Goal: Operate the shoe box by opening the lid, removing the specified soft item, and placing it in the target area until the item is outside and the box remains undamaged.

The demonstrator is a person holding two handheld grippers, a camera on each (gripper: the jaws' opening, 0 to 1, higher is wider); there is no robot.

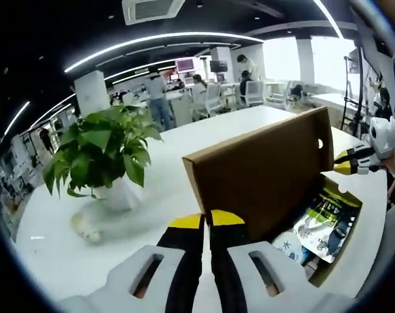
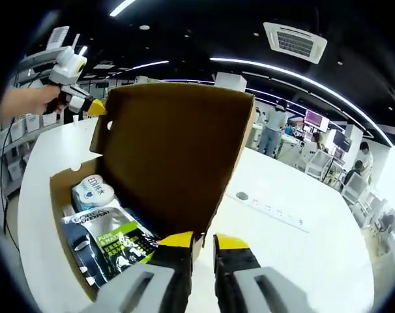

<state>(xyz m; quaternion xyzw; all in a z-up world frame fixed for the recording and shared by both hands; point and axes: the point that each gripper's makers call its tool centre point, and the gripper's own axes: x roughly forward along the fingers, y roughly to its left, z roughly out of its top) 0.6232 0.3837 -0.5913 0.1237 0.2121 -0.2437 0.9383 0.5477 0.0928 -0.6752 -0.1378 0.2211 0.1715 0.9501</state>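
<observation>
A brown cardboard shoe box (image 1: 344,251) (image 2: 57,195) sits on a white table with its lid (image 1: 263,173) (image 2: 175,153) raised upright. Inside lie soft packets: a white-and-blue pouch (image 1: 290,246) (image 2: 93,192) and a green-and-black packet (image 1: 328,218) (image 2: 116,240). My left gripper (image 1: 206,220) is shut on the lid's lower side edge; in the right gripper view it is at the lid's upper left corner (image 2: 96,107), held by a hand (image 2: 25,101). My right gripper (image 2: 204,242) pinches the lid's other end, and in the left gripper view it reaches in at that edge (image 1: 344,163).
A leafy potted plant (image 1: 100,153) in a white pot stands on the table (image 1: 67,248) left of the box. Flush sockets (image 2: 266,207) are set into the tabletop beyond the lid. People and desks (image 1: 161,98) occupy the far office.
</observation>
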